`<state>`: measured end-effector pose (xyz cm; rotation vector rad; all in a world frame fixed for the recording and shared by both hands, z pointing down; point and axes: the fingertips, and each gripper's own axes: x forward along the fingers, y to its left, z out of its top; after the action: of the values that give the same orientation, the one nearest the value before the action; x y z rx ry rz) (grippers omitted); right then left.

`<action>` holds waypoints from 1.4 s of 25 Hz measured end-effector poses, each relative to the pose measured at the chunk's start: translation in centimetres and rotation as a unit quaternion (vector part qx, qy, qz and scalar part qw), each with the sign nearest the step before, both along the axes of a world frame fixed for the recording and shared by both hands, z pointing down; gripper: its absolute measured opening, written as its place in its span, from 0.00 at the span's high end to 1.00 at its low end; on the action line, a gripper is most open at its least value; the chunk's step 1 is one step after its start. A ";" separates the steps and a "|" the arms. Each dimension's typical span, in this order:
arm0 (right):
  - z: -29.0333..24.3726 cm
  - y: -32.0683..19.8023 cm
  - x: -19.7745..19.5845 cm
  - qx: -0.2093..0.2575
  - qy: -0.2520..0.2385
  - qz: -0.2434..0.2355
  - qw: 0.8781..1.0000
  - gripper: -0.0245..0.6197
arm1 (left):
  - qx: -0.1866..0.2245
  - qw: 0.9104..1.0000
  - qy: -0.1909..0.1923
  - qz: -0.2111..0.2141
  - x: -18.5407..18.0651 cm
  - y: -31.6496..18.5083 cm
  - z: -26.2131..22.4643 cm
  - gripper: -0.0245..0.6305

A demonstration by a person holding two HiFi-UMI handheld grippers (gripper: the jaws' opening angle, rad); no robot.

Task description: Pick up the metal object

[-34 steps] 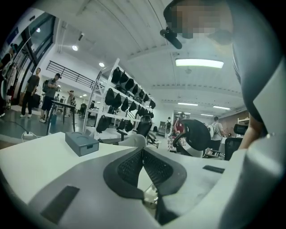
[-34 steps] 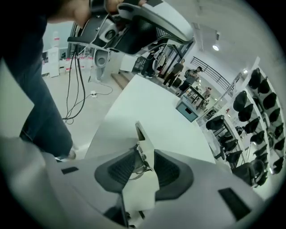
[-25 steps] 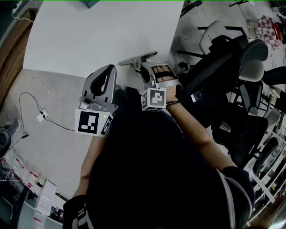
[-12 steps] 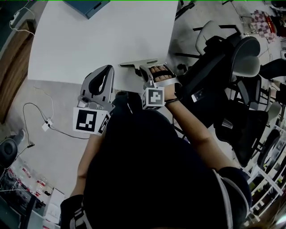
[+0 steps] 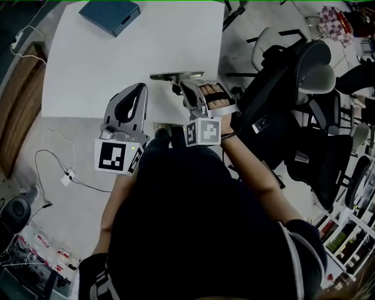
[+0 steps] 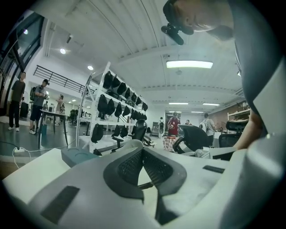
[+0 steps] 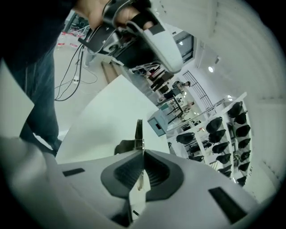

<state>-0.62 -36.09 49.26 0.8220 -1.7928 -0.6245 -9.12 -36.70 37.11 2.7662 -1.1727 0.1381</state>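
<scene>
The metal object (image 5: 176,75) is a thin flat grey bar with a bracket under it, over the white table (image 5: 99,64) near its front right corner. My right gripper (image 5: 183,87) is shut on it from the near side. In the right gripper view the thin plate (image 7: 139,131) stands edge-on between the closed pads and sticks out past my right gripper (image 7: 142,154). My left gripper (image 5: 139,89) hovers to the left over the table's front edge. Its jaws meet at the tips with nothing between them, as the left gripper view shows at my left gripper (image 6: 142,148).
A blue box (image 5: 110,14) lies at the table's far side, also seen as the blue box (image 7: 157,121). Black and grey office chairs (image 5: 293,94) crowd the right of the table. A cable with a plug (image 5: 65,174) lies on the floor at the left. People stand in the background.
My right gripper's jaws have closed on the metal object, which now lies level in the frame instead of slanted. The head camera has tilted, bringing the blue box into view.
</scene>
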 end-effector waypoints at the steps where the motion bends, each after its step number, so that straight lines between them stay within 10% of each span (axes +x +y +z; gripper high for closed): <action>1: -1.2 -0.1 -0.1 0.011 -0.015 0.008 1.000 0.91 | 0.006 1.000 0.001 0.001 0.0 -0.1 -0.4 0.93; 9: -10.8 -0.4 -0.5 0.106 -0.124 0.054 0.985 0.91 | 0.039 0.999 0.014 0.000 -0.2 -0.2 -3.0 0.93; 23: -21.0 -0.1 1.9 0.192 -0.307 0.111 0.925 0.91 | 0.094 0.994 0.045 -0.010 0.4 -0.5 -8.8 0.93; 28: -23.1 -0.1 3.6 0.185 -0.462 0.143 0.855 0.91 | 0.109 0.993 0.045 -0.020 0.5 -0.6 -10.0 0.93; 35: -24.1 0.4 6.5 0.153 -0.564 0.167 0.794 0.91 | 0.119 0.991 0.038 -0.047 0.3 -0.8 -11.0 0.93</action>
<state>5.90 -35.73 25.20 1.9784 -2.4976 -0.1329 -8.79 -37.53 26.07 2.8786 -1.3786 -0.1233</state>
